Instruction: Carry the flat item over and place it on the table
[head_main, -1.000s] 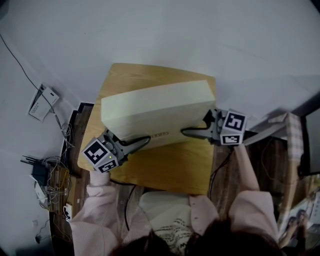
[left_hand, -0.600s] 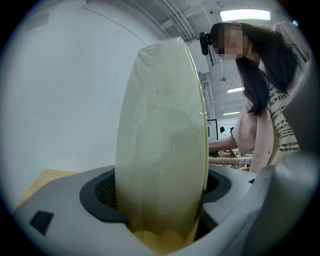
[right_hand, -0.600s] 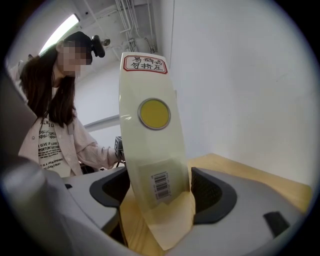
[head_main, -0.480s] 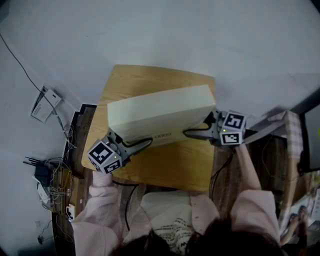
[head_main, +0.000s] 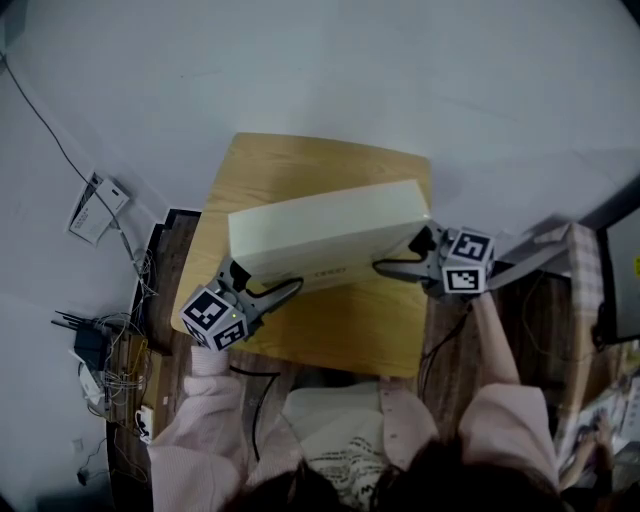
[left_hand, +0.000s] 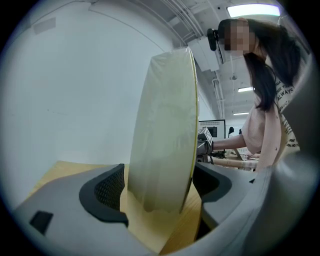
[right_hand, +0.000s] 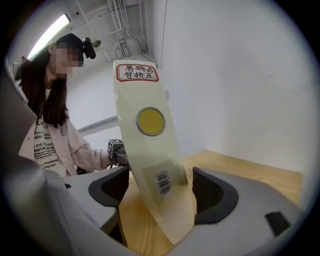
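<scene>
Currently the flat box (head_main: 325, 235) stands on its long edge on the wooden tabletop (head_main: 340, 335), leaning so its broad cream face shows to the head view. It runs across the tabletop's middle, its right end near the right rim. Its lower edge looks to be down on the wood.

Right end face, top to bottom: red-framed label (right_hand: 137, 73), yellow round sticker (right_hand: 150, 121), barcode sticker (right_hand: 163, 182).

Left tongs (head_main: 285, 286) at the box's left end, spread wide, jaws just been opening. The box end sits between the jaws. In the left gripper view the pads (left_hand: 107, 189) are just beside the box faces and not squeezing; on the left pad the gap is slim, so I can't rule out a light touch.

Right tongs (head_main: 398, 256) at the right end, also spread wide, jaws just been opening. The box end is between them, with tabletop visible either side of it, so no grip.

Both point roughly level along the box. Each one's marker cube (head_main: 212, 316) sits toward the person, whose pink sleeves (head_main: 205, 410) come in from the bottom of the head view.

Off the tabletop's left side: a tangle of cables (head_main: 100, 350) on the floor
</scene>
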